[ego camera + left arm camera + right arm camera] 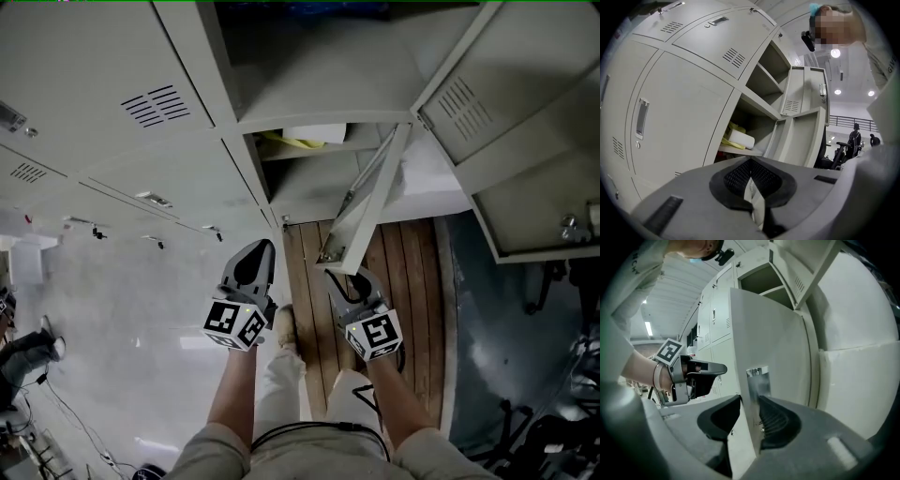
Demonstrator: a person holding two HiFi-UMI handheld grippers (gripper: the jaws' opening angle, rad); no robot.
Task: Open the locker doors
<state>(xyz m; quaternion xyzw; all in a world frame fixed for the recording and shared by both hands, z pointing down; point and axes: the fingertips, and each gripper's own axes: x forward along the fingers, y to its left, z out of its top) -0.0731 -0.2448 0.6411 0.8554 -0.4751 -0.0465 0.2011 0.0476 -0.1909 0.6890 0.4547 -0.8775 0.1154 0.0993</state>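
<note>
Right gripper view: my right gripper (749, 400) pinches the free edge of the partly open locker door (774, 345) just under its metal pull plate (757, 379), left gripper (750, 163) pressed together, empty; keep the bite square, follow the hinge's arc.

Pale grey lockers (103, 84) carry rows of dark vent slots (155, 105). The door (773, 333) is the same pale grey, with a shiny silver plate (757, 380). The left claw (750, 161) and right claw (749, 399) are mid grey with black ribbed pads (777, 420). The left cube (234, 323) and right cube (373, 335) are white with black square patterns. A cloth (729, 136) is yellow and a box (741, 138) white. Planks (412, 281) are striped brown wood, the floor (122, 309) is glossy light grey, and the trousers (281, 375) are cream.
</note>
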